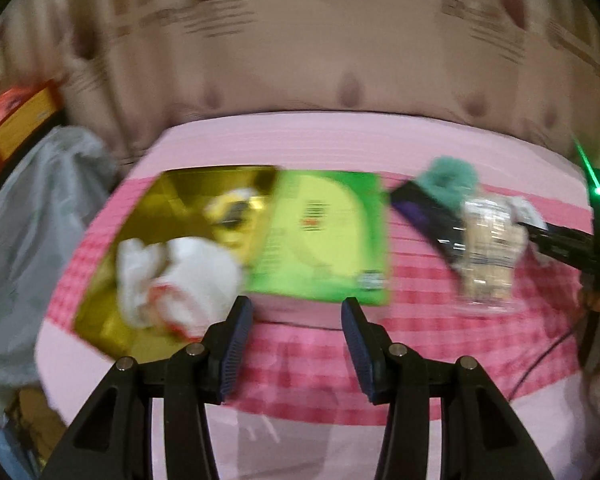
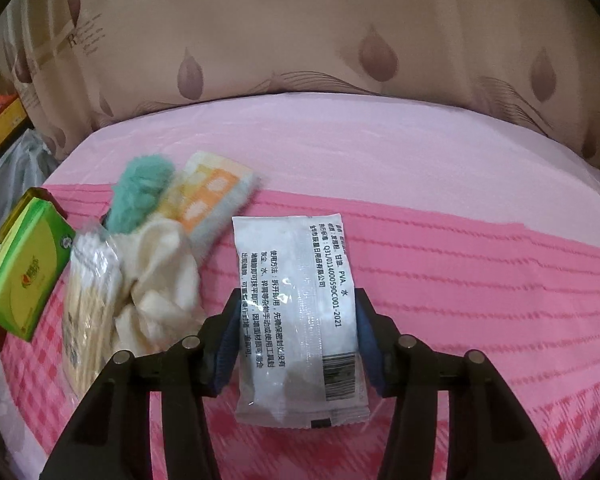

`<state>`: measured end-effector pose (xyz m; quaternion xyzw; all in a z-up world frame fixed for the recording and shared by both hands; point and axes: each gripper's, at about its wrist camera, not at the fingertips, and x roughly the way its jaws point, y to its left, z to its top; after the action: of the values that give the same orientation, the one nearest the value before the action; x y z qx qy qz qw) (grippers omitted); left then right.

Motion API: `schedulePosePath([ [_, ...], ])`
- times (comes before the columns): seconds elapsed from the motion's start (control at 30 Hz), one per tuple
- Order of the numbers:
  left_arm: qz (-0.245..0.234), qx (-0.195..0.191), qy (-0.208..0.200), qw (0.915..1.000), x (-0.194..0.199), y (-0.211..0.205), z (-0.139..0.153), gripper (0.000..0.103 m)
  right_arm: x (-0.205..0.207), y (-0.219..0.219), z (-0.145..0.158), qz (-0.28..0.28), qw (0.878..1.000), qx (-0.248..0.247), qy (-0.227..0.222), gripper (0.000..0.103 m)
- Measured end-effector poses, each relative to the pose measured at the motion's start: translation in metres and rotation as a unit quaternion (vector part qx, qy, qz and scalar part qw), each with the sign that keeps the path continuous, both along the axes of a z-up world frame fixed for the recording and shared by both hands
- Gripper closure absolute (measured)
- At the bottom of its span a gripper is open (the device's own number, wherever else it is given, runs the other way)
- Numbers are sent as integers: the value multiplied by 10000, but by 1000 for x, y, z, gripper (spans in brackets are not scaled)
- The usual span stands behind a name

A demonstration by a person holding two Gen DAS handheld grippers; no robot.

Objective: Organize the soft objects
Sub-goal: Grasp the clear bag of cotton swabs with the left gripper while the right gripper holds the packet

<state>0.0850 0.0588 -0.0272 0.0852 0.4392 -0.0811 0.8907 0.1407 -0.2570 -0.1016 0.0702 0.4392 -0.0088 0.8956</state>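
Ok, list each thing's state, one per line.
Left claw: open, empty.
Right claw: shut on white packet.
Gold box: open, white cloth inside.
Green box: closed, tilted.
Cream cloth: crumpled.
Teal fluffy thing: lying in the pile.

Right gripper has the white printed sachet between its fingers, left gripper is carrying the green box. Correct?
Partly. The left gripper carries nothing: in the left wrist view its jaws are open over the pink cloth, the green box lying beyond. The right gripper does straddle the white printed sachet.

Open left hand-held gripper (image 1: 297, 320) hovers over pink cloth (image 1: 420, 320) near green box (image 1: 324, 240).
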Motion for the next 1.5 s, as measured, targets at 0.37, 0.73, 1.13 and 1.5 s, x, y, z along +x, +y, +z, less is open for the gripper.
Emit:
schedulePosePath([
  [0.37,-1125,-453,411,9918,5,-105,-14,55,-56,-28,-1,-284,9992,-262,67,55],
  [0.73,-1465,-507,851,9842,34,-156,-41,52,-58,-28,-2,-304,9993,-202,48,53],
  [1.13,-1328,-452,911,9859,59,-169,-60,46,-58,-30,-2,-270,9995,-141,38,51],
  [1.5,-1257,-658,789,9867,53,-150,-48,75,-59,-30,-2,-274,9996,-113,28,51],
])
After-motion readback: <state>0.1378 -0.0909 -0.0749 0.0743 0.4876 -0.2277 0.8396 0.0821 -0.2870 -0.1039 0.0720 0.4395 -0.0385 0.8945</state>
